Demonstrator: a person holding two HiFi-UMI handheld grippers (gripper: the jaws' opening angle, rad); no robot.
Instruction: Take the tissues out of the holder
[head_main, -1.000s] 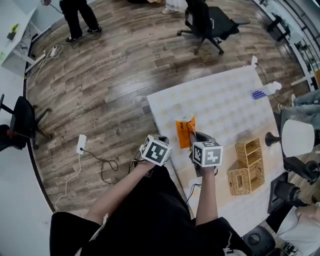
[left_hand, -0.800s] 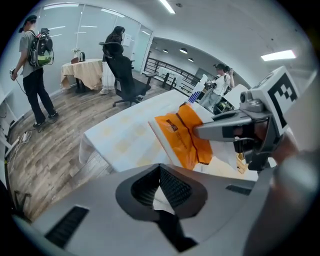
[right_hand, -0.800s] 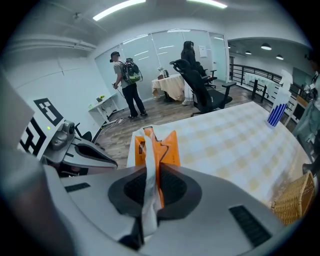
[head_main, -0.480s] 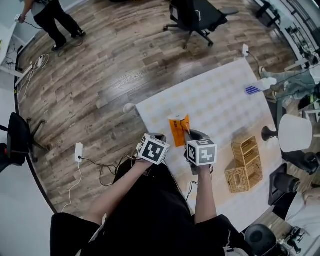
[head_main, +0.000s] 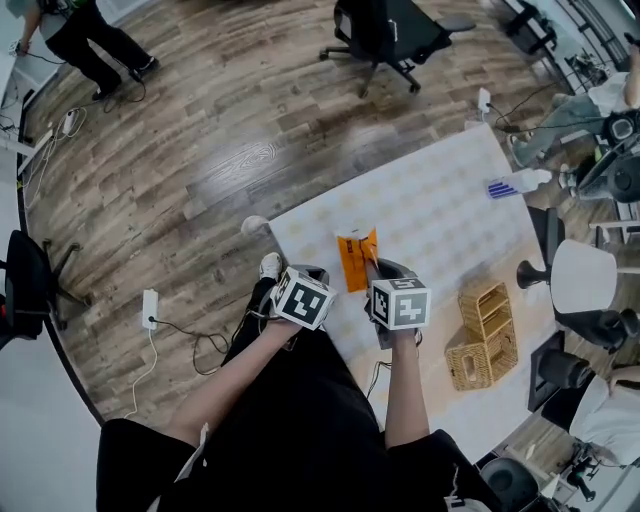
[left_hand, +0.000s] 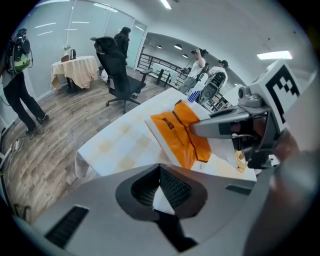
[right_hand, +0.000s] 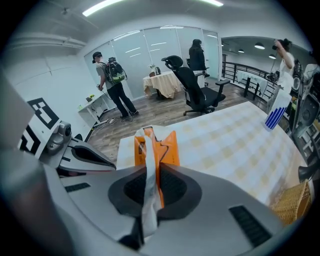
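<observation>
1. A wood-plank floor (head_main: 200, 150) filled the upper left of the head view, and a black office chair (head_main: 385, 35) stood on it beyond the table.
2. A table (head_main: 440, 210) under a pale checked cloth ran from the person's front towards the upper right.
3. A wicker holder (head_main: 487, 335) sat on the cloth near the table's right side, to the right of the right gripper and apart from it. What was inside it could not be made out.
4. The right gripper (right_hand: 150, 185) pointed steeply down over the near part of the table. Its jaws were clamped on the edge of the tissue pack, with the wrapper pinched flat between the pads.
5. The left gripper (left_hand: 160, 172) was held just beside the right one, at the table's near-left edge. Its jaws were together at the tips. A small white patch showed in the gap behind the pads, and I could not tell what it was.
6. The orange tissue pack (head_main: 355, 262) was outside the holder and well apart from it. It stood on edge in the right gripper's grip over the cloth, with its far end pointing away from the person. The left gripper was near it but not touching it.
7. A small bottle with blue stripes (head_main: 515, 185) lay at the table's far right edge.
</observation>
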